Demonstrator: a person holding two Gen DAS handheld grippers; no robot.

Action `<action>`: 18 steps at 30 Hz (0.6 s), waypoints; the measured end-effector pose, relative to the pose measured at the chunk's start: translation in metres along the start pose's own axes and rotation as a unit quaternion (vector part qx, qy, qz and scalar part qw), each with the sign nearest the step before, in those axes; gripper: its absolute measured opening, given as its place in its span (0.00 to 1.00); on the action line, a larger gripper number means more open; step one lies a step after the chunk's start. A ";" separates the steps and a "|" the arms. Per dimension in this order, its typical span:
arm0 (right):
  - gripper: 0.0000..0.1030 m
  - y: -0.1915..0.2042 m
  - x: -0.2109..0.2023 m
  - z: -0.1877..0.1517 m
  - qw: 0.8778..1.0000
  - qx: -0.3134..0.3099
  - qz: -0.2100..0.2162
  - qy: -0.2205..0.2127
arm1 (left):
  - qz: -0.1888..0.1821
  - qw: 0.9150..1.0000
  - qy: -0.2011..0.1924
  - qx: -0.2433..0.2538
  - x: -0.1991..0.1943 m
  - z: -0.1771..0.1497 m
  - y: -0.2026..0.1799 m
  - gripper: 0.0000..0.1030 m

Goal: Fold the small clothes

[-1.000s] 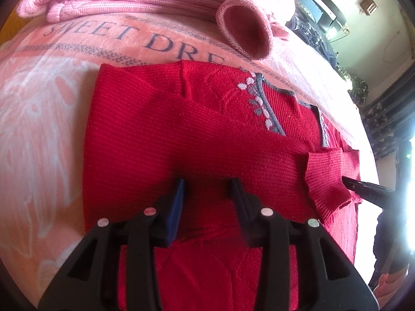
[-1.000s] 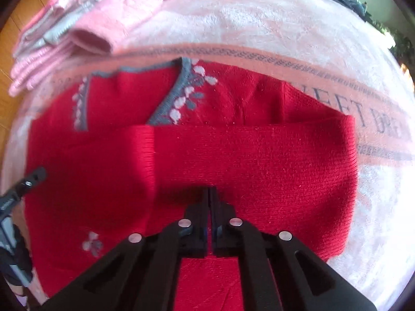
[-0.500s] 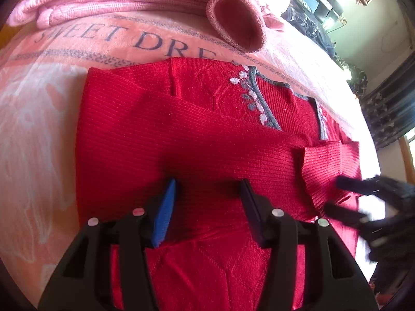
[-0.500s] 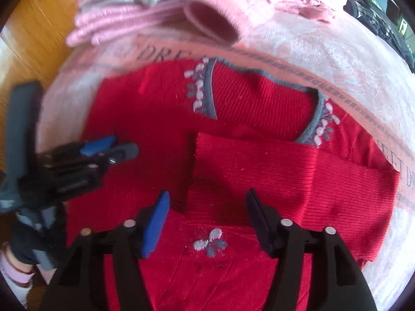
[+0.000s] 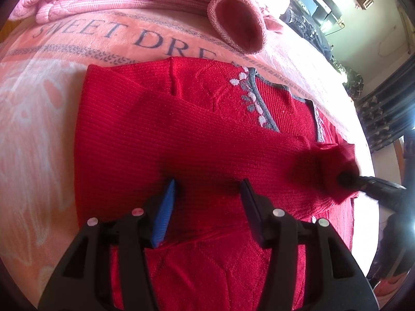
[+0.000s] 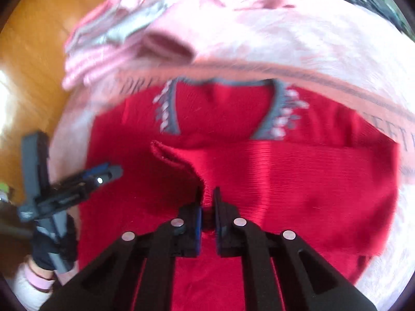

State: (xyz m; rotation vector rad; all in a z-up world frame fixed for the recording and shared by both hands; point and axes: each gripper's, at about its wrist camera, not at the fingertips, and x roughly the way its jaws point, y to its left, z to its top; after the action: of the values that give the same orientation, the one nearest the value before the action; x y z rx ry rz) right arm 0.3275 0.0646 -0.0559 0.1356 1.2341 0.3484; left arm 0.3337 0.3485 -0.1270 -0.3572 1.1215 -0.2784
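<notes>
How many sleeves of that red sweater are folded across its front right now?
2. One sleeve lies flat across the red sweater from its left side; the other sleeve crosses from the right side, its cuff pinched in the right gripper.

Red knit sweater (image 5: 207, 140) flat on blanket, sleeves folded across front.

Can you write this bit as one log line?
step: fold sleeve | left gripper: open above red sweater | right gripper: pinching sleeve cuff
</notes>
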 end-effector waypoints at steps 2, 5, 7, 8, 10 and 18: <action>0.07 -0.027 -0.020 -0.002 1.000 0.022 -0.004 -0.020 | 0.003 1.000 0.000 0.001 0.001 0.000 -0.002 0.51; 0.07 -0.066 -0.044 -0.010 0.998 0.053 -0.017 -0.041 | 0.006 1.000 0.001 0.002 0.002 0.001 -0.003 0.53; 0.07 -0.095 -0.052 -0.015 0.996 0.077 -0.028 -0.044 | 0.008 1.000 0.000 0.004 0.002 0.002 -0.005 0.54; 0.07 -0.113 -0.051 -0.017 0.994 0.094 -0.027 -0.041 | 0.011 1.000 -0.001 0.006 0.003 0.001 -0.006 0.55; 0.07 -0.135 -0.048 -0.021 0.993 0.106 -0.049 -0.034 | 0.018 1.000 -0.001 0.012 0.004 0.001 -0.009 0.55; 0.17 -0.154 -0.048 -0.044 0.992 0.102 -0.065 -0.035 | 0.037 0.999 0.001 0.000 -0.003 0.004 -0.020 0.56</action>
State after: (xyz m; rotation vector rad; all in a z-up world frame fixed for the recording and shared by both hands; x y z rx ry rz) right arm 0.3012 -0.1003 -0.0716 0.2392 1.1996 0.1032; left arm 0.3358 0.3325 -0.1147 -0.3137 1.1351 -0.2131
